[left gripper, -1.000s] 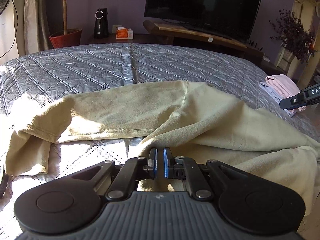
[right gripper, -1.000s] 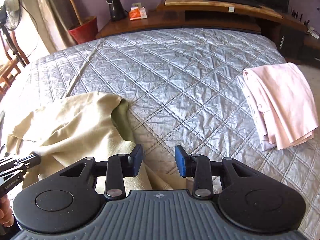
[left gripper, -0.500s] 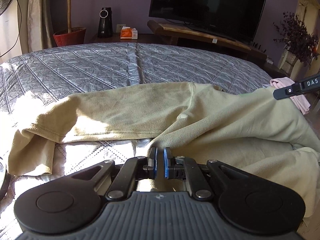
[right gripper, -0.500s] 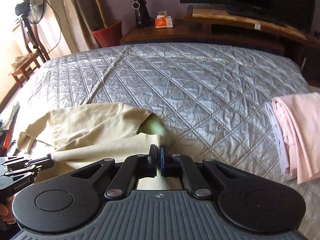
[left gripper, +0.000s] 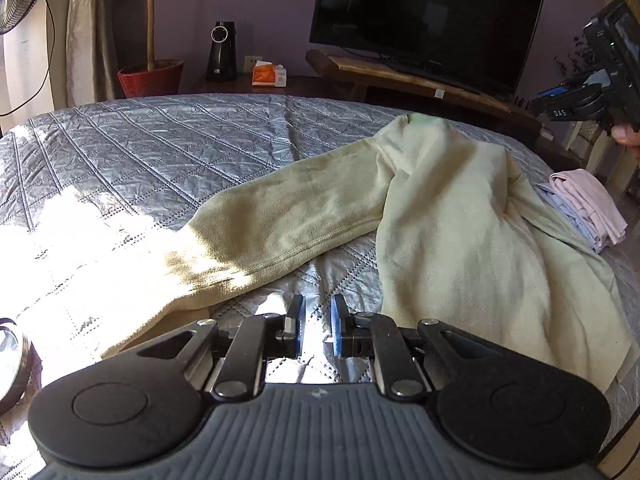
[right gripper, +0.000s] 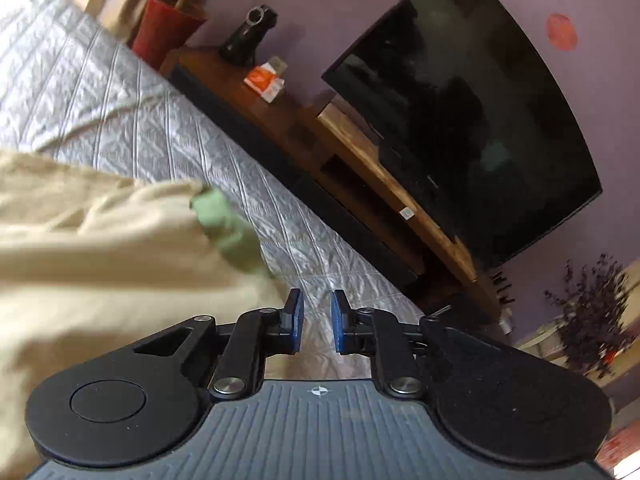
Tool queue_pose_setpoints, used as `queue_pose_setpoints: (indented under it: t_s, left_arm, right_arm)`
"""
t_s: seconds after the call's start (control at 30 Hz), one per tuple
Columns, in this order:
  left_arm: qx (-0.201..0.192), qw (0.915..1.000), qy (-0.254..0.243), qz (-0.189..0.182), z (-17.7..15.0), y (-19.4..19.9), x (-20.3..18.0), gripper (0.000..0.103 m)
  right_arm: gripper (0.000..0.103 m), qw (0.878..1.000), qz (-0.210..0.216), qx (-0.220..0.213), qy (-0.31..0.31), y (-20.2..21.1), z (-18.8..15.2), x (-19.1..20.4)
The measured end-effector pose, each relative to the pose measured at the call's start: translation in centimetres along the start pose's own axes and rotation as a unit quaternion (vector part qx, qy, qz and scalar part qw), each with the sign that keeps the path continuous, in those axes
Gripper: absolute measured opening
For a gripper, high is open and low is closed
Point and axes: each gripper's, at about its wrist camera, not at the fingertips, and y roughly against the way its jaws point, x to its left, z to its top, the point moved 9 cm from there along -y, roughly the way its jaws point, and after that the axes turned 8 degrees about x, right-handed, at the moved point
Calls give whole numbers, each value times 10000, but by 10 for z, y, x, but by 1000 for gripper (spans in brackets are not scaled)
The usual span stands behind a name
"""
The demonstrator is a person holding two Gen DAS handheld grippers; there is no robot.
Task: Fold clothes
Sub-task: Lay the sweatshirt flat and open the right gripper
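A bed (left gripper: 160,152) under a grey quilted cover carries a pale yellow-green fleece garment (left gripper: 460,240), spread ahead and to the right of the left gripper (left gripper: 317,322), one sleeve reaching left into sunlight. Folded pink and blue clothes (left gripper: 588,208) lie far right.

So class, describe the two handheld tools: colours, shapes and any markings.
Both match: the left tool and right tool have black linkage arms with silver pivots, blue pads, two round black discs and a ribbed grey body with a small emblem. White lettering marks the right tool's side.
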Motion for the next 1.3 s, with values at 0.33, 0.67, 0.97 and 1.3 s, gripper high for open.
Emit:
queue_pose_setpoints:
  t_s: [0.33, 0.67, 0.97, 1.3]
  left_arm:
    - [40, 9986, 498, 171, 7, 3, 30, 11]
    - [189, 9982, 559, 65, 4, 3, 36, 11]
    - [198, 9966, 803, 41, 2, 3, 47, 11]
    - [112, 9979, 633, 118, 4, 7, 44, 11]
  right_arm:
    - [72, 9672, 2479, 334, -448, -11, 48, 165]
    - [0, 9590, 2635, 664, -808, -34, 42, 223]
    - [0, 9214, 3535, -425, -1557, 11, 148, 244]
    - [31, 9429, 3097, -614, -1065, 53, 114, 188]
